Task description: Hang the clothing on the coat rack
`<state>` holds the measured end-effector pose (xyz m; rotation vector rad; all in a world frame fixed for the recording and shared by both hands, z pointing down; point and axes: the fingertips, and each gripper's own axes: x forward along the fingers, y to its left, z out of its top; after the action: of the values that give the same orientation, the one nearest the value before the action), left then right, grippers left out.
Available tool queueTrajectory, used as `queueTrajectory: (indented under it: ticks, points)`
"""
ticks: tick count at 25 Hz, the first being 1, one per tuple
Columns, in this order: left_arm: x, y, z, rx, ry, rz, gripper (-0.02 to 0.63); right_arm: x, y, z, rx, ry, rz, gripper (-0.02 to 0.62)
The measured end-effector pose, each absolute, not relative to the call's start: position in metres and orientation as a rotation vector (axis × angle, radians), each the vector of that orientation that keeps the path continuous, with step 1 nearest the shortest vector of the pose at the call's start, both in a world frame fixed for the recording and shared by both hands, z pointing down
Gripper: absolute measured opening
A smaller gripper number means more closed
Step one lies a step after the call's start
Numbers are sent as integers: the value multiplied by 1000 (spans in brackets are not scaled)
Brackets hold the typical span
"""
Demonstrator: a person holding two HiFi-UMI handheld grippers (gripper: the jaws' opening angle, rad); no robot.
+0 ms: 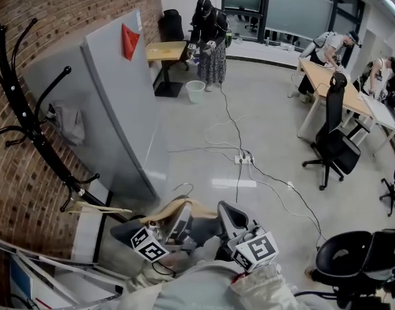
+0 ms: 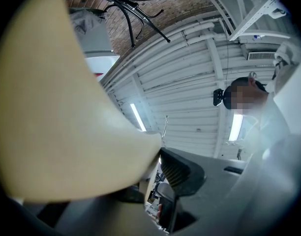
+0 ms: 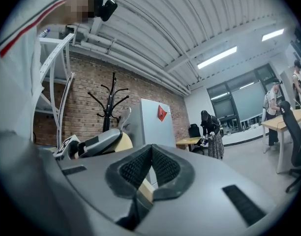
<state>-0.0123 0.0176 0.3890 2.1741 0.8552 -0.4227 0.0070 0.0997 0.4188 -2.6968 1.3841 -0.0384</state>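
While left gripper (image 1: 175,225) and right gripper (image 1: 228,217) both clamp wooden hanger (image 1: 184,205): keep hook (image 1: 184,187) upright; carry toward coat rack (image 1: 31,126), ahead-left, well apart.

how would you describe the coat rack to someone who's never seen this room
Start at the brick wall on the head view's left, where a tall grey panel stands. Just left of that panel is the coat rack, a thin black pole with curved, knob-tipped arms. Unlike the flat panel with its red triangle, it branches like a bare tree.
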Motion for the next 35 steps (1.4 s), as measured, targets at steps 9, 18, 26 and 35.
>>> queueTrajectory:
  ticks: [9,18,26,35]
  points:
    - [57,7,390,2226,757,-444,101,82,90,417,-2611,1467,-31,21]
    - [148,20,384,2306,691,-471,101,184,101,415,-2565,1530,-33,21]
    - [204,16,380,2354,549,-537,101,251,91,414,-2477,1690,-67,21]
    - [226,6,382,2423,359,-610,101,286,71,427,-2329,1902,-127,21]
